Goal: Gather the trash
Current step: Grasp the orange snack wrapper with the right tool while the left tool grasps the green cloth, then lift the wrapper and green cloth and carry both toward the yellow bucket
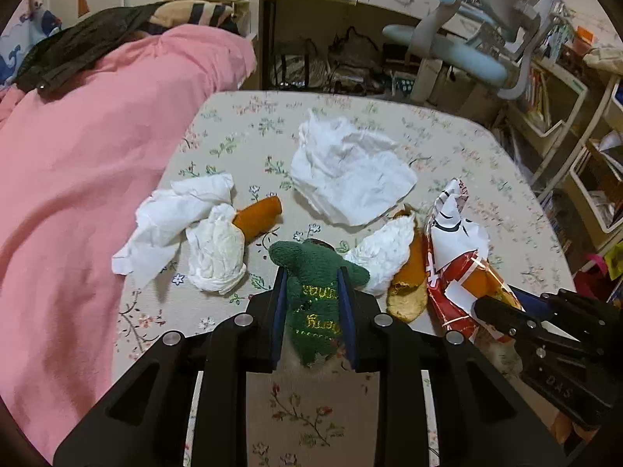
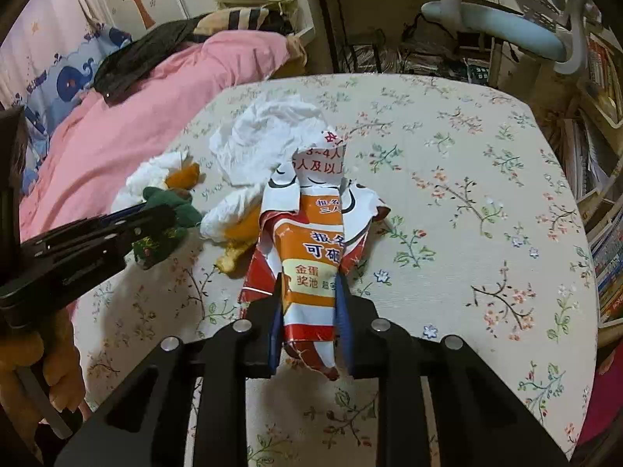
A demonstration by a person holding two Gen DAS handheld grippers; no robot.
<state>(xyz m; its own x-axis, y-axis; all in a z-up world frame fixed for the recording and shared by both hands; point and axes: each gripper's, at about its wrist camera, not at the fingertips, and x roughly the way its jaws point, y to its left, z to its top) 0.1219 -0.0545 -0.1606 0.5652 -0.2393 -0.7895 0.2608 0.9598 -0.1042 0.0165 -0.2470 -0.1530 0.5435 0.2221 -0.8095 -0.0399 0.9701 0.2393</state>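
Observation:
My left gripper [image 1: 313, 276] is shut on a green knitted cloth [image 1: 311, 295] with yellow lettering, its blue pads pressing both sides. My right gripper [image 2: 309, 282] is shut on a crumpled red, orange and white printed wrapper [image 2: 311, 249]. Each gripper shows in the other's view: the right gripper [image 1: 506, 315] on the wrapper [image 1: 451, 249], the left gripper [image 2: 155, 214] on the green cloth [image 2: 163, 229]. Crumpled white tissues [image 1: 350, 171] [image 1: 183, 214] [image 2: 264, 136] and orange peel pieces [image 1: 259, 214] [image 1: 407, 288] lie on the floral tablecloth [image 1: 447, 144].
A pink duvet [image 1: 97, 155] on a bed borders the table's left edge. A pale blue desk chair [image 1: 467, 50] and a desk stand behind the table. Bookshelves [image 1: 564, 116] are at the right. A gloved hand [image 2: 54, 373] holds the left gripper's handle.

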